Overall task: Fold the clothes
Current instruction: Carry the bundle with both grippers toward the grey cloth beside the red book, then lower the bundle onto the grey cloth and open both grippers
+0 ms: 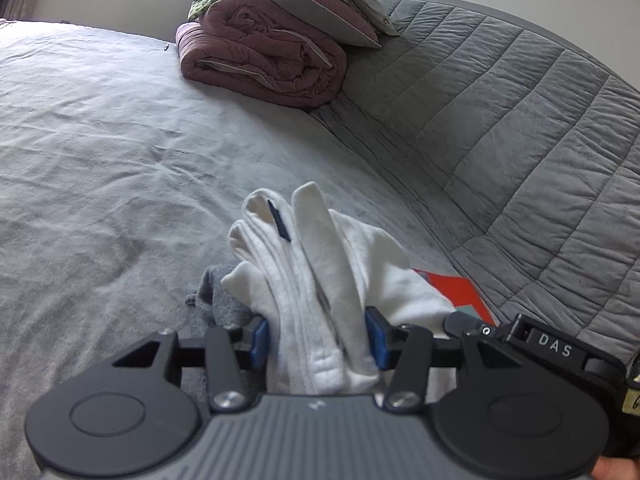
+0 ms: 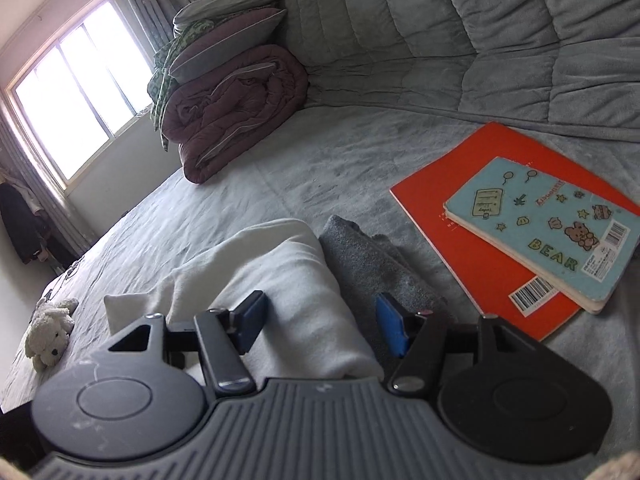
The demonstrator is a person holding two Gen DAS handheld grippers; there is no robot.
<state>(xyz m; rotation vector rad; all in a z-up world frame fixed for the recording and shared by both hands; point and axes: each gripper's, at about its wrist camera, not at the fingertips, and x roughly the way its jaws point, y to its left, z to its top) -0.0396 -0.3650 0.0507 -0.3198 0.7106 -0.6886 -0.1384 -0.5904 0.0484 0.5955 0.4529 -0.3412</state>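
**White cloth bunched in our left tongs on the grey bed**

At the far left edge of the bed, in the right wrist view, we see a small fluffy white toy dog [image 2: 50,330] lying on the pale grey bedsheet [image 1: 100,152]. Behind it is a bright window [image 2: 68,92] with curtains.

Next comes the white soft garment [image 1: 320,280]. Our left tongs [image 1: 318,340] are closed on it. The blue pads [image 1: 260,340] squeeze a thick bunch of the white folds, and the folds stick up past the tips. A small dark blue tag [image 1: 279,222] shows near the top of the bunch.

In the right wrist view the same white garment [image 2: 280,292] lies on the sheet in a rolled heap. Our right tongs [image 2: 320,326] are wide open around it. The left pad touches the white cloth, but the tongs grip nothing.

Just beside the white garment on the right lies a dark grey fuzzy cloth [image 2: 372,264], touching it.

At the far edge of the bed sits a rolled dusty pink quilt [image 2: 236,112] with pillows stacked on top.

Near the right edge lies a flat orange book [image 2: 480,256]. A light blue notebook with bear stickers [image 2: 548,228] rests on top of it.
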